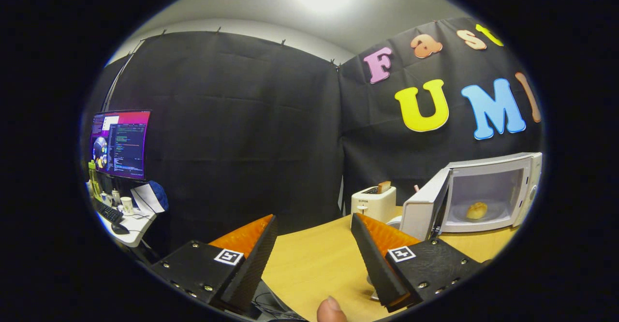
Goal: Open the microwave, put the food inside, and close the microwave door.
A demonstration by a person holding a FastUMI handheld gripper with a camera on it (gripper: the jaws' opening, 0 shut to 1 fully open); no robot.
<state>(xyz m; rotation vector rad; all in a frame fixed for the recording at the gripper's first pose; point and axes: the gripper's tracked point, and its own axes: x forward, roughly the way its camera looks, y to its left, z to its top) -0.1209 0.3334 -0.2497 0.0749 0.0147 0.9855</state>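
Tabletop (314, 264): bare wood across the lower centre of the frame, nothing between the fingers.

Microwave (488, 191), right of frame: body stands at the far right end of the tabletop, cavity lit. Door (424, 211) hangs open, swung out to the left of the cavity, its free edge toward the toaster (373, 203).

Hand-held gripper (314, 225), bottom centre: fingers spread wide, released, gripping nothing. It points left of the microwave, well apart from the door.

Food (477, 210): a bun already sitting on the plate inside the cavity, right of frame. Judgement: opening and loading look done; closing remains.

How to do the close well (judgement): swing the gripper right, come round the door's outer face near its free edge, away from the hinge, and push with one finger's flat side. Follow the door's arc; press steadily until it latches. Keep the push low and level so the light microwave body does not slide on the tabletop.

A fingertip (331, 310) shows at the very bottom.
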